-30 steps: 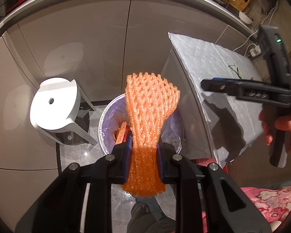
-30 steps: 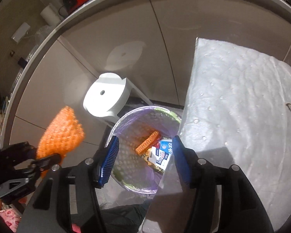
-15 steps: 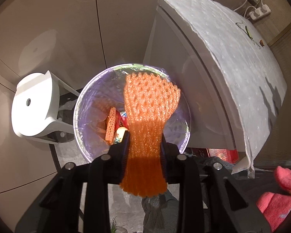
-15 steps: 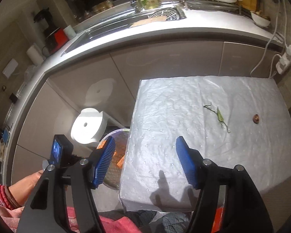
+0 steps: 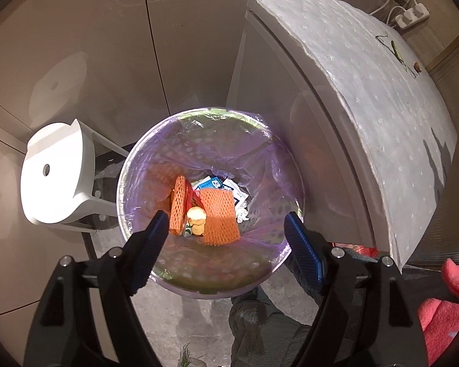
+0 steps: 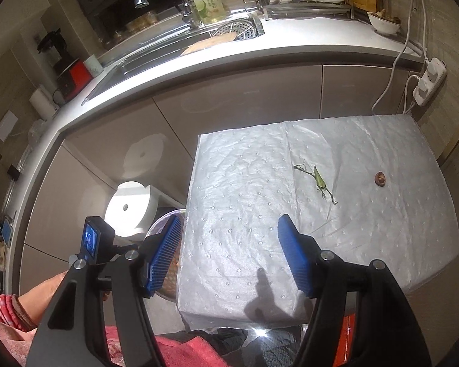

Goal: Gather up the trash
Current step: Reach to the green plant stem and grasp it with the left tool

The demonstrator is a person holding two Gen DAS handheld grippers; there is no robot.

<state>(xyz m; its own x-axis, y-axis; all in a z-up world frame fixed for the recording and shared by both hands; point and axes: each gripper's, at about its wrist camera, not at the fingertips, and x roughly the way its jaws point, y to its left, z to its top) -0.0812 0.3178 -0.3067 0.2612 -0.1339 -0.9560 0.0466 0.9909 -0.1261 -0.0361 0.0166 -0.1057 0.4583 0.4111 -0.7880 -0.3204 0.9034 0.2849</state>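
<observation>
Foam net [image 5: 218, 217], orange, lies in lined bin [image 5: 211, 287] atop wrappers. Left gripper [image 5: 225, 238] above the bin, jaws just opened wide, nothing between them. Right gripper [image 6: 228, 255] over padded table [image 6: 382, 244], jaws apart, empty. Green stem [image 6: 319, 182] and brown nut [image 6: 380, 178] on table.

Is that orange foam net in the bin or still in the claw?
In the bin. The orange net lies on the other trash, with the left gripper open and empty above it.

Orange foam net [image 5: 218, 217] lies among trash inside the purple-lined bin [image 5: 199, 116].
</observation>
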